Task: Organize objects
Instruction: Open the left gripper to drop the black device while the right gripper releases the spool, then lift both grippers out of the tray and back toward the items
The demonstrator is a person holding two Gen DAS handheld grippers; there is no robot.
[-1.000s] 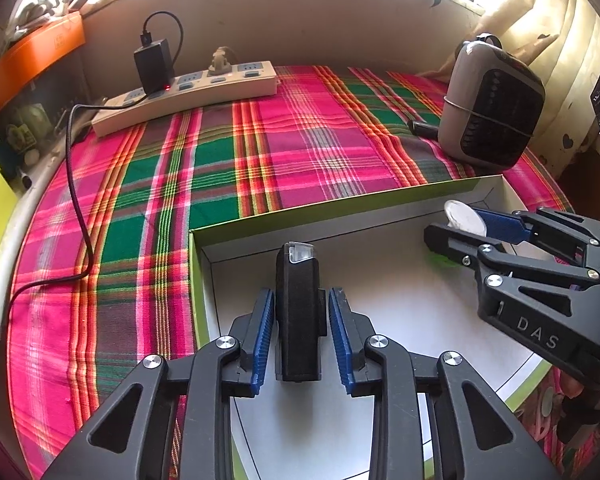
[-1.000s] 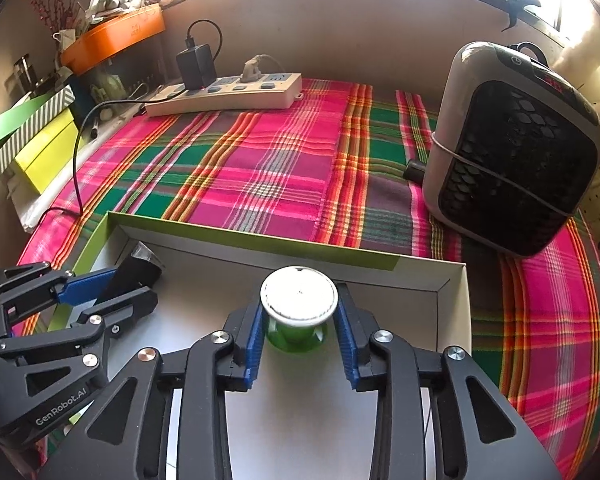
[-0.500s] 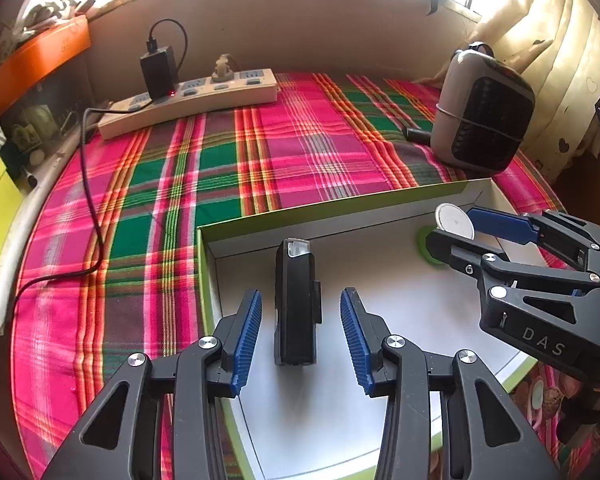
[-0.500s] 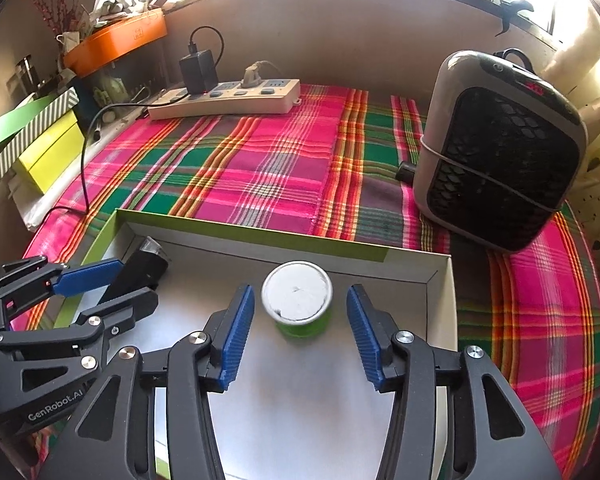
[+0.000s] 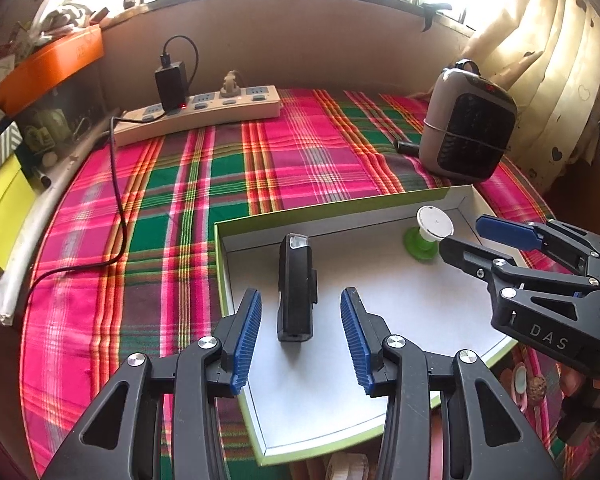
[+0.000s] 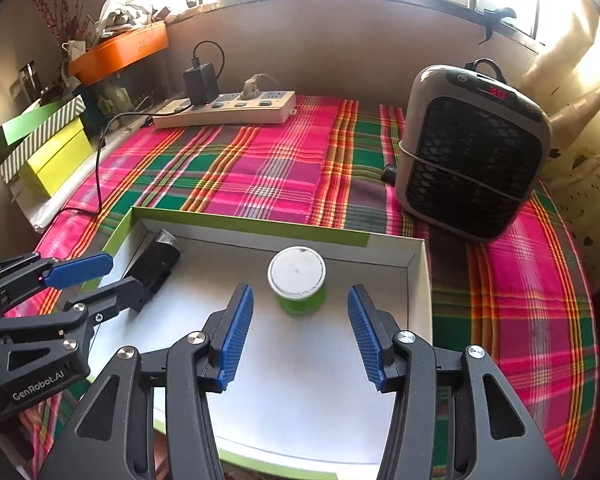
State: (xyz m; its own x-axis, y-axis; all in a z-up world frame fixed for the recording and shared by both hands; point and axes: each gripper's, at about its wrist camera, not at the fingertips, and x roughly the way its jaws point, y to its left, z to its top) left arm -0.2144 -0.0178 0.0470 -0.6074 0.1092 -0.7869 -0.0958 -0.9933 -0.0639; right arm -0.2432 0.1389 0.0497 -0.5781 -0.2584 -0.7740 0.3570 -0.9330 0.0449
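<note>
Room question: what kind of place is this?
Probably a home: a table under a plaid cloth by a window, with a power strip, a small heater and curtains.

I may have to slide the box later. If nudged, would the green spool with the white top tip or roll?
The green spool stands upright in the box on a flared base, so it probably resists small nudges. Knocked over, its round flanges would likely let it roll.

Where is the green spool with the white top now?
The green spool stands in the white box, near its far right corner, free between the open right gripper fingers.
</note>
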